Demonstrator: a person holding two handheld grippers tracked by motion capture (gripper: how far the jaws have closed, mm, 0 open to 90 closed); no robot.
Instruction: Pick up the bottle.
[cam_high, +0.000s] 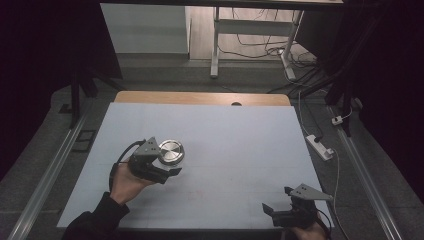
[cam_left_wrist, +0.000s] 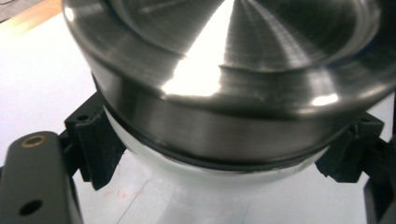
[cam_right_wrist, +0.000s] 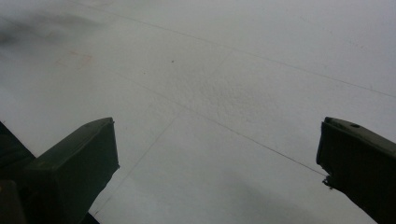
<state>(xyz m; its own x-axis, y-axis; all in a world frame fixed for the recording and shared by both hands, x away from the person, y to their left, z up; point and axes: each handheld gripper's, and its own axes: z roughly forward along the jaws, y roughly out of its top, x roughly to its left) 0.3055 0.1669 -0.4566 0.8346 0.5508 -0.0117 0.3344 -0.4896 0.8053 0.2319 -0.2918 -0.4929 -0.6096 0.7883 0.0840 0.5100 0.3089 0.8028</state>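
Note:
A round object with a shiny turned-metal top (cam_high: 171, 150) and a white lower body (cam_left_wrist: 205, 175) is lifted a little off the white board (cam_high: 240, 145) at its left middle. My left gripper (cam_high: 169, 161) is shut on it. In the left gripper view the two black pads (cam_left_wrist: 95, 140) press on the white part just under the metal rim (cam_left_wrist: 219, 135). A hand holds that gripper from below left. My right gripper (cam_high: 276, 198) rests at the board's front right corner. It is open, with only bare board between its fingers (cam_right_wrist: 74, 163).
The white board covers a wooden table whose far edge (cam_high: 200, 97) shows at the back. A power strip (cam_high: 320, 146) and cables lie on the floor to the right. Metal rails (cam_high: 55, 165) run along both sides. Desk legs (cam_high: 215, 45) stand beyond the table.

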